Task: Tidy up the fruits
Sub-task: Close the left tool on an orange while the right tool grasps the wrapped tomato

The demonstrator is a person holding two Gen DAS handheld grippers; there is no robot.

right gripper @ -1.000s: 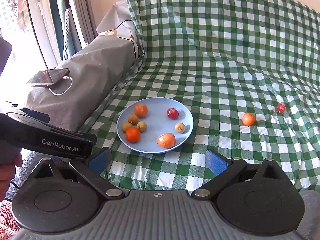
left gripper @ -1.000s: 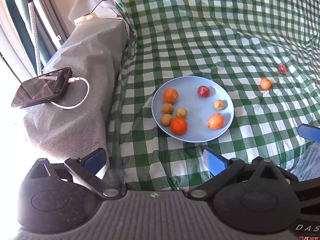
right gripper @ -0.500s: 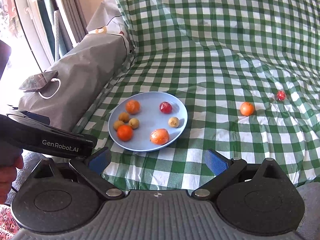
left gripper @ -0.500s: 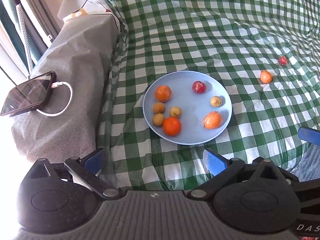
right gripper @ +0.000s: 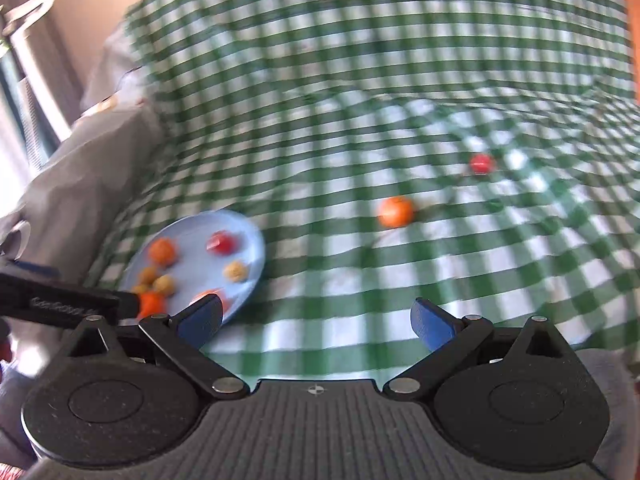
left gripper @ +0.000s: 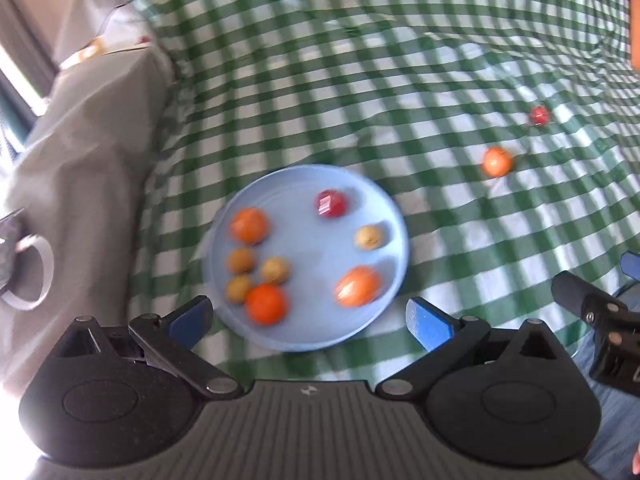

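2 fruits are not yet on the blue plate (left gripper: 394, 220): an orange one (right gripper: 395, 211) just right of it, a small red one (right gripper: 482, 163) further right again. Since 1 second ago, my right gripper (right gripper: 316, 318) has swung rightward off the plate toward them, jaws apart and empty. My left gripper (left gripper: 308, 318), also spread and empty, has closed in over the plate's 7 fruits. Collecting the strays comes next, I judge.

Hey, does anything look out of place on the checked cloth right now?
Yes. Two fruits lie loose on the cloth, apart from the blue plate that holds the rest: an orange one and a small red one farther out.
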